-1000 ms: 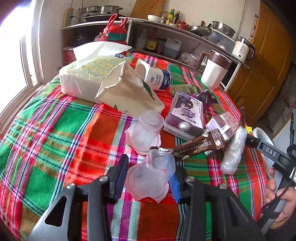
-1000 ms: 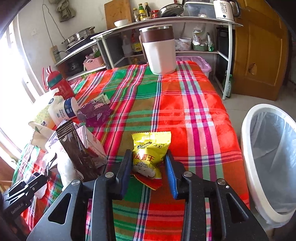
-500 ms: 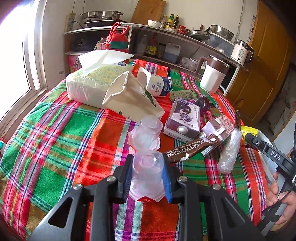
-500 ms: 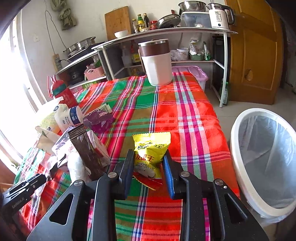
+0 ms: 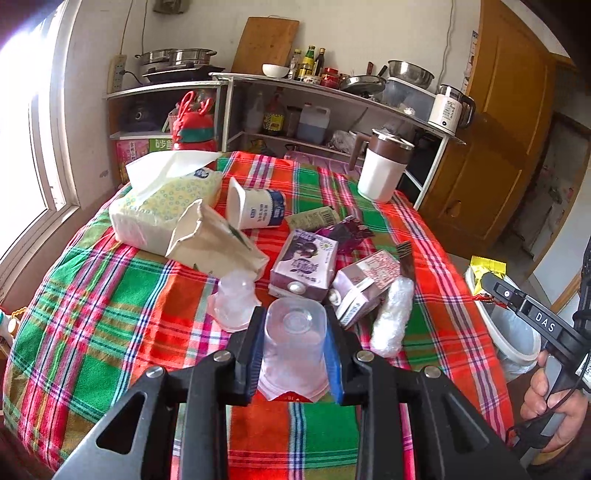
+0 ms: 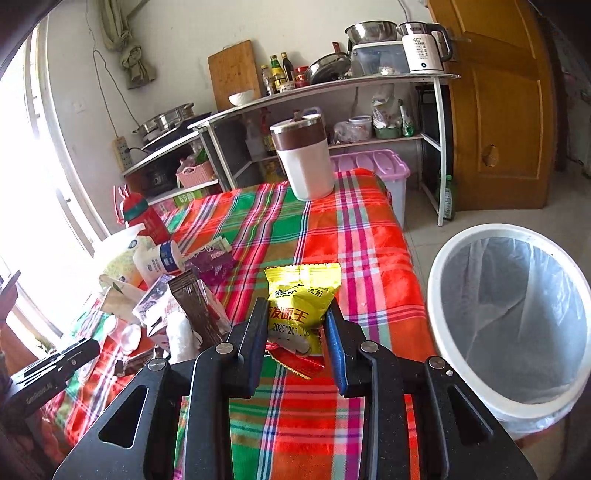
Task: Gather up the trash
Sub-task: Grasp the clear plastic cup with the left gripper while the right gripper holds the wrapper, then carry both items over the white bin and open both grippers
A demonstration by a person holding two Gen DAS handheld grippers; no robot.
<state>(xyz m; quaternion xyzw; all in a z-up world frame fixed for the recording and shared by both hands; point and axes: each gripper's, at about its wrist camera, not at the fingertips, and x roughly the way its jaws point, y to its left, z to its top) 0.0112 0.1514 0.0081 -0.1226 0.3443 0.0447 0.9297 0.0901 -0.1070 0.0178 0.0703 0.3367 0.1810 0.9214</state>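
A table is covered by a plaid cloth (image 5: 110, 295) in red, green and orange. At its far end a white jug with a brown lid (image 5: 382, 166) is stood upright. A red bottle with a green band (image 5: 194, 127) is seen by the window side, behind a soft pack of tissues (image 5: 166, 203). Behind the table a metal shelf rack (image 6: 332, 85) is set against the wall; on it are kept a white electric kettle (image 6: 423, 44), a steel bowl (image 6: 369, 31), sauce bottles (image 6: 279, 72), a small white bowl (image 6: 241, 98) and a wooden cutting board (image 6: 232, 74) leaned on the wall. A lilac storage box (image 6: 373, 166) is placed under the rack, and a wooden door (image 6: 502, 110) is seen to the right.
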